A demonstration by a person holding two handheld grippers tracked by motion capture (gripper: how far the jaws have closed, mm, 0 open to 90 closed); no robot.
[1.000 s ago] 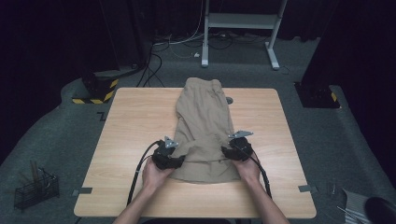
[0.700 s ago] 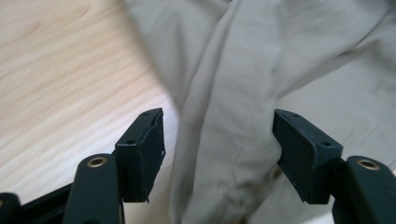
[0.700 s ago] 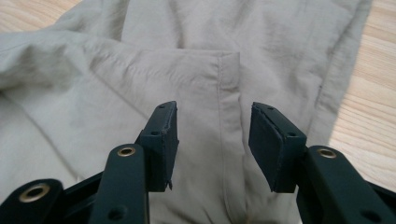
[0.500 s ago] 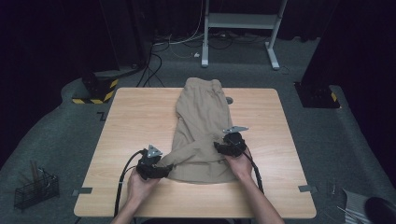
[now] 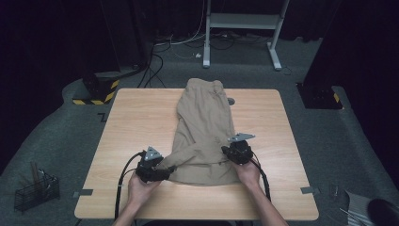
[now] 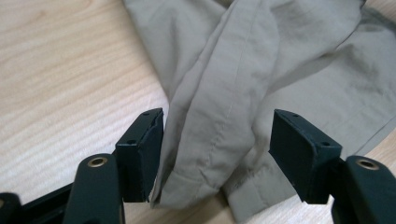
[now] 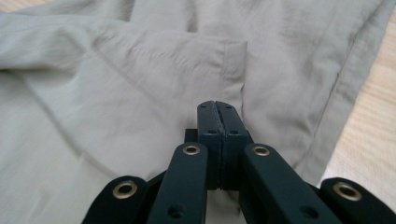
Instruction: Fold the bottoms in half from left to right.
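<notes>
A pair of khaki trousers (image 5: 207,117) lies lengthwise on the wooden table (image 5: 136,117), waistband far, legs near. One leg end is drawn out toward the near left. My left gripper (image 5: 165,169) is at that corner. In the left gripper view it (image 6: 215,140) stands open, with the hemmed fold of cloth (image 6: 210,102) lying between its jaws but not pinched. My right gripper (image 5: 234,150) rests over the trousers' near right part. In the right gripper view it (image 7: 217,109) is shut, lying on the cloth (image 7: 116,93) just before a stitched fold, with no fabric seen between the jaws.
A small dark object (image 5: 230,100) lies on the table by the trousers' far right side. On the floor stand a wire basket (image 5: 33,190) at the near left, a yellow-black striped block (image 5: 94,92), a white stand (image 5: 244,21) and a black base (image 5: 320,96).
My left gripper has moved toward me and to the left, and the trouser leg corner came with it. The right gripper stayed almost in place.
</notes>
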